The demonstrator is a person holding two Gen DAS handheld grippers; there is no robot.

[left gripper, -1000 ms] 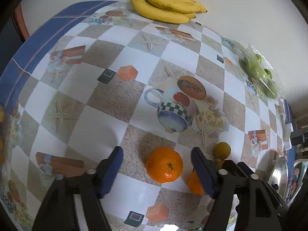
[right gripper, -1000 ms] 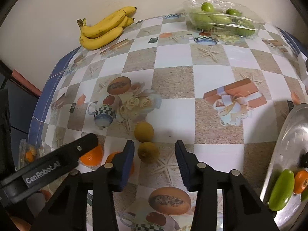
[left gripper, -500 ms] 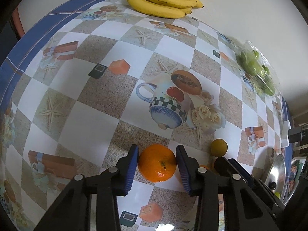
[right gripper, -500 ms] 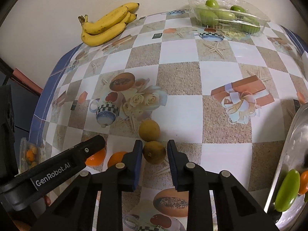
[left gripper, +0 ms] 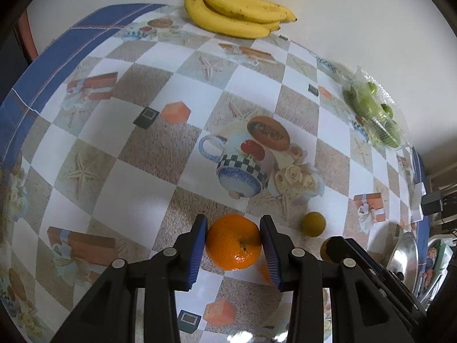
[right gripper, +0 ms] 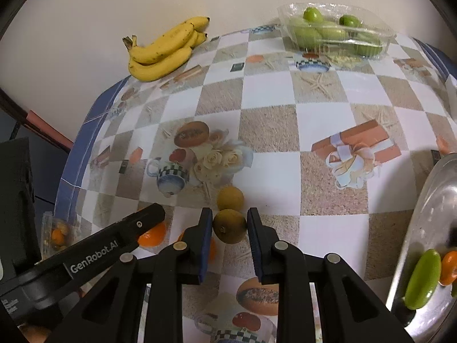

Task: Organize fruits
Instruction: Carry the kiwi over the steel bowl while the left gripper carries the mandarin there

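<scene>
My left gripper (left gripper: 232, 241) is shut on an orange (left gripper: 233, 241) that rests on the patterned tablecloth (left gripper: 137, 200). My right gripper (right gripper: 230, 227) is shut on a small yellow-brown round fruit (right gripper: 230, 225). A second such fruit (right gripper: 230, 197) lies just beyond it and also shows in the left wrist view (left gripper: 313, 223). Another orange (right gripper: 210, 247) lies partly hidden behind my right gripper's left finger. The left gripper's arm (right gripper: 94, 248) crosses the lower left of the right wrist view.
A banana bunch (left gripper: 237, 14) lies at the far edge by the wall. A clear tray of green fruits (right gripper: 337, 30) stands at the far right. A metal plate (right gripper: 428, 228) at the right holds a green fruit (right gripper: 420, 278) and an orange one (right gripper: 449, 267).
Both grippers have closed: the left one's fingers onto the orange, the right one's onto the small yellow-brown fruit. Both moved slightly forward over their fruits.
</scene>
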